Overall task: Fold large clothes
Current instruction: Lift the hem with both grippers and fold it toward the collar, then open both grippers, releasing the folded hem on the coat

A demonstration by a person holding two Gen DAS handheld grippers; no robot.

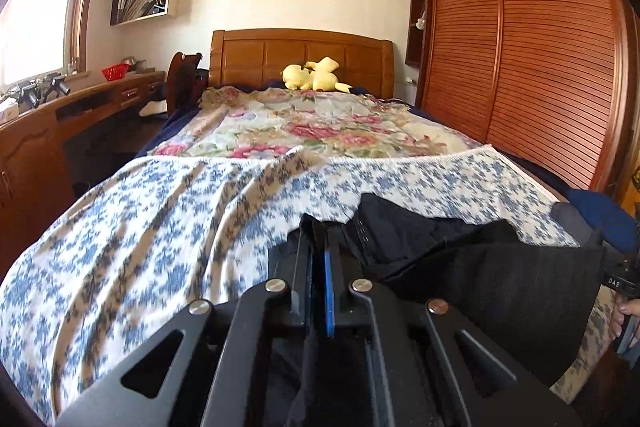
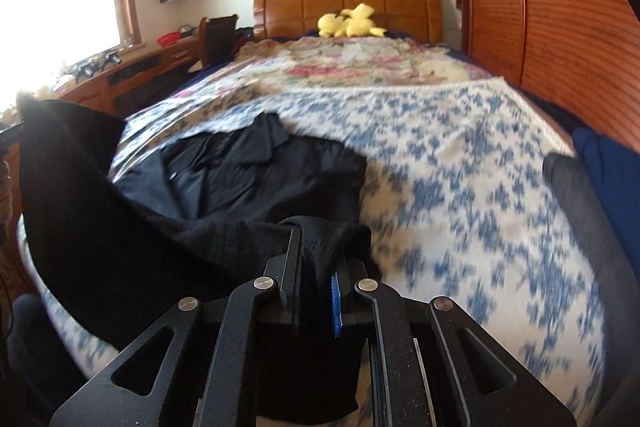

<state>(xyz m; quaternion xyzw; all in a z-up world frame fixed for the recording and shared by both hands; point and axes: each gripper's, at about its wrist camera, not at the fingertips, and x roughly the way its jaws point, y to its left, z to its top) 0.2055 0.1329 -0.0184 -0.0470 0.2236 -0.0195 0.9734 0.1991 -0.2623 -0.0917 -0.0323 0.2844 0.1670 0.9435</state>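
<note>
A large black garment [image 1: 480, 267] lies on the near end of the bed, on the blue-and-white floral blanket [image 1: 160, 207]. Its collar and upper part lie spread flat in the right wrist view [image 2: 256, 171]. My left gripper [image 1: 318, 239] is shut on one edge of the black cloth, lifted above the blanket. My right gripper [image 2: 316, 247] is shut on another edge of the same garment, and the cloth hangs stretched between the two grippers. The other gripper shows at the far right edge of the left wrist view [image 1: 620, 279].
A pink floral quilt [image 1: 304, 123] covers the far half of the bed, with a yellow plush toy [image 1: 312, 75] by the wooden headboard. A wooden desk [image 1: 60, 119] and chair stand left. A slatted wardrobe [image 1: 520, 47] stands right. Dark blue cloth [image 2: 608, 171] lies at the bed's right edge.
</note>
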